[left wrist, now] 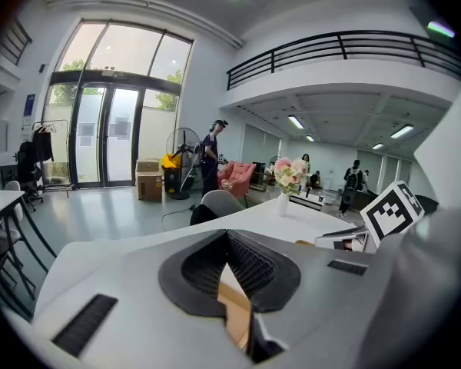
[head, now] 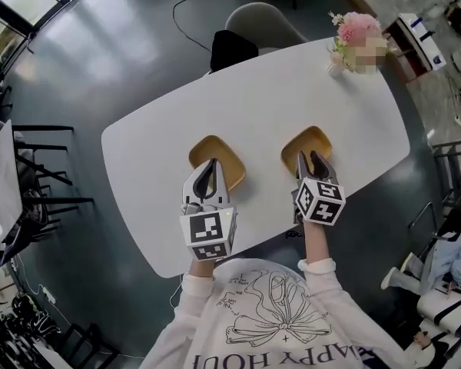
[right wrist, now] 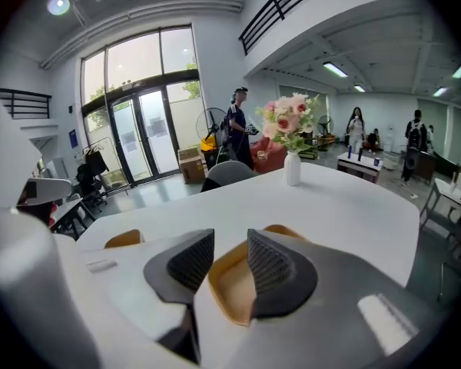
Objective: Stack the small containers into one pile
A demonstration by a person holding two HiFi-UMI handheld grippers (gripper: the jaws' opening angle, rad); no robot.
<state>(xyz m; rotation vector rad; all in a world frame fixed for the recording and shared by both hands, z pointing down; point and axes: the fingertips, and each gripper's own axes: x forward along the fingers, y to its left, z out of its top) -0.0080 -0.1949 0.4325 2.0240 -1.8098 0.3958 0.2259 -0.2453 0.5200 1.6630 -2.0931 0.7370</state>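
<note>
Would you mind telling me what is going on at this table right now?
A person holds a gripper in each hand over a white table. Two shallow tan containers lie on it side by side, apart and not yet stacked. The left gripper hangs over the left container with its fingers together. The right gripper hangs over the right container with its fingers apart, gripping nothing. A vase of pink flowers stands at the far end.

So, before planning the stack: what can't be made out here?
Left container: near part hidden under the left gripper, head view; only a sliver shows in the left gripper view.
Right container: near part hidden by the right gripper, head view.
Flowers: partly under a mosaic patch, head view.
</note>
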